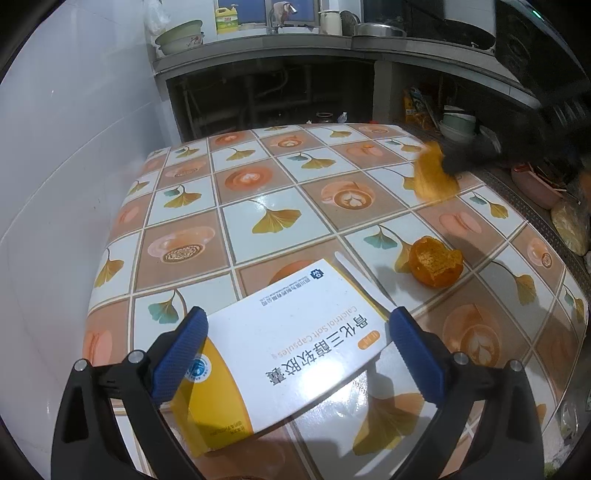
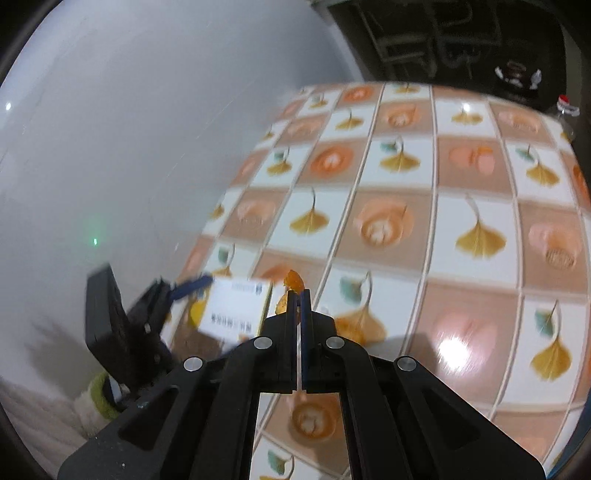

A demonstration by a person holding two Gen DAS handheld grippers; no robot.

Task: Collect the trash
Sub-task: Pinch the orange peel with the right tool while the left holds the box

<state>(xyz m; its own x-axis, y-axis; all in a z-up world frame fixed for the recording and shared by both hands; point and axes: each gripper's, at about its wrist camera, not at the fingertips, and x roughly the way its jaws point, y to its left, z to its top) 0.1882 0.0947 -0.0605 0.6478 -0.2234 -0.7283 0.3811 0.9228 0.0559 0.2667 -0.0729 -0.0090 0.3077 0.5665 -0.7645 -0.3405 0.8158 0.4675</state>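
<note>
1. Left wrist view: we hold the medicine box (image 1: pixel 291 354) between the left gripper (image 1: pixel 295 350) pads, over the table (image 1: pixel 258 192).
2. Right gripper (image 2: pixel 299 295) closed on an orange peel piece (image 2: pixel 293 279), lifted off the table.
3. Left to do: peel half (image 1: pixel 436 261) on the table; no bin visible.

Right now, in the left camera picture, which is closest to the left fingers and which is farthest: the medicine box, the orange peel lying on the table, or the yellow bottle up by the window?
From the left gripper:
1. Medicine box, right between the fingers.
2. Orange peel, to the right on the table.
3. Yellow bottle, far back by the window.
</note>
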